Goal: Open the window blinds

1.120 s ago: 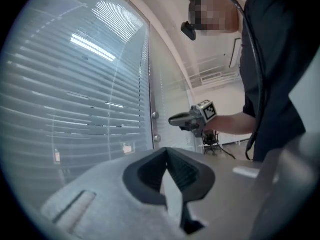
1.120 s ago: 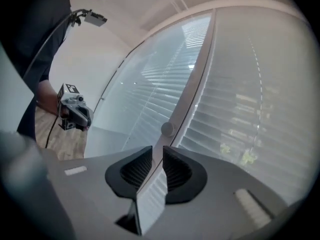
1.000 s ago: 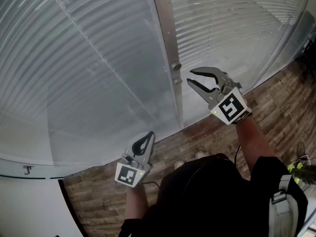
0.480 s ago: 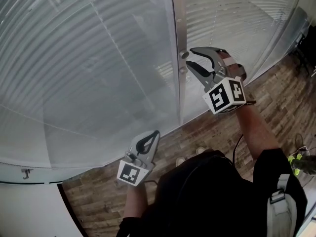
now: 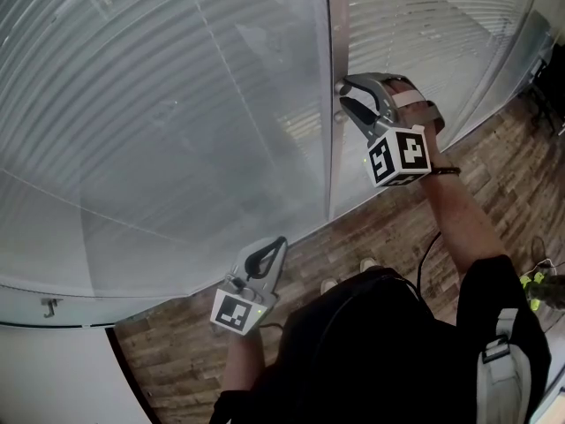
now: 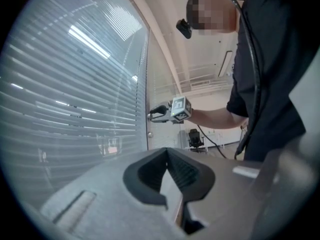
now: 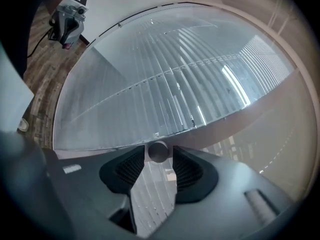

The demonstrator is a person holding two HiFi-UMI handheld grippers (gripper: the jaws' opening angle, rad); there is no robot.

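Wood-plank flooring point(image 5: 388, 228) ran along the foot of a tall glass wall, and a slim metal post point(image 5: 338, 25) split that wall into panes. Pale window blinds point(image 5: 177, 104) with thin horizontal slats hung down behind the glass on both sides of the post, covering the panes.

The right gripper point(image 5: 344, 94), held out on a bare forearm, reached up to the post and pointed at it. Its jaws had just been opening and stood apart, with a small round knob point(image 7: 158, 151) on the post sitting between the two tips. No view showed the pads pressing on the knob.

The left gripper point(image 5: 275, 247) hung much lower and to the left of the post, close to the person's point(image 5: 380, 352) dark-clothed body. It was near the bottom of the glass and above the floor. Its jaws were closed, tips meeting, with nothing between them, and they pointed along the glass toward the post.
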